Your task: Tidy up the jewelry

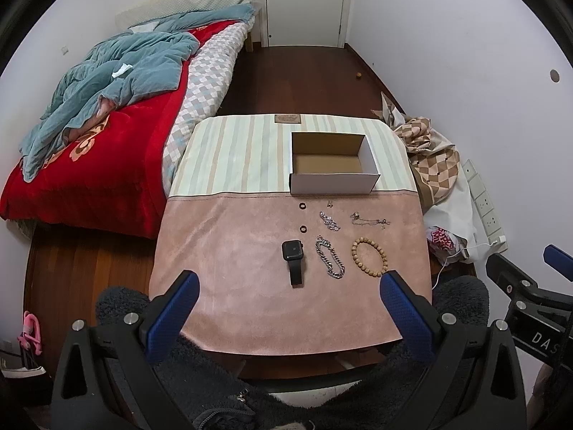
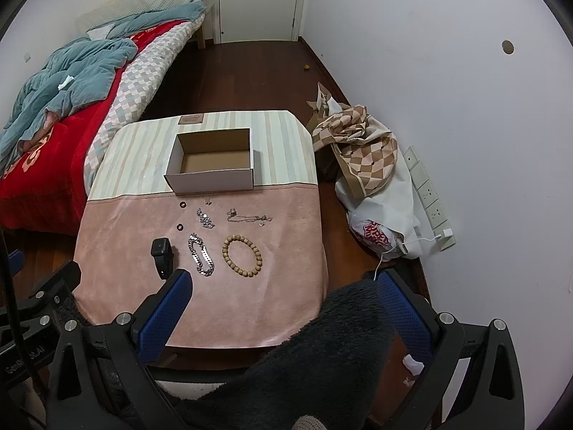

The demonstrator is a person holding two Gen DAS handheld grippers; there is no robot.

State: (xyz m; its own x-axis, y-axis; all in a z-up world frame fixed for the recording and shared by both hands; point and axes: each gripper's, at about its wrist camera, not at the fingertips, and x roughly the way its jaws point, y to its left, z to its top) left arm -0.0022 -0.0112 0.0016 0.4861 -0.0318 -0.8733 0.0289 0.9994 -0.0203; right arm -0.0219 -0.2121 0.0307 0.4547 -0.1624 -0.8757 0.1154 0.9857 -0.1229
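Pink suede-like cloth (image 1: 250, 251) covers the near half of a small table; the far half carries a pale striped cloth (image 1: 232, 150). On the stripes, toward the far right, stands an open white cardboard box (image 1: 333, 182), brown inside and holding nothing visible.

The jewelry lies on the pink area, just near of the box. In the nearest row, left to right: a black smartwatch (image 1: 293, 256) with its strap running toward the viewer, a heavy silver chain bracelet (image 1: 330, 257), and a wooden bead bracelet (image 1: 369, 257) laid in an open ring. The three sit beside one another without touching. Farther back lie a small silver chain (image 1: 329, 220) and, to its right, a thin necklace (image 1: 370, 220) stretched sideways. Left of these are two dark rings (image 1: 303, 228), one behind the other, and a tiny pair of earrings (image 1: 329, 203) close to the box wall.

The left gripper (image 1: 286, 286) hangs over the near table edge, blue-padded jaws spread wide, empty. The right gripper (image 2: 283, 286) sits likewise at the near right, jaws wide apart and empty; a dark fleece sleeve (image 2: 333, 340) partly covers its right finger.

A bed with a red blanket (image 1: 107, 165) stands at left, a checked bag (image 2: 361, 150) on the floor at right, a white door (image 1: 304, 3) at the far wall.
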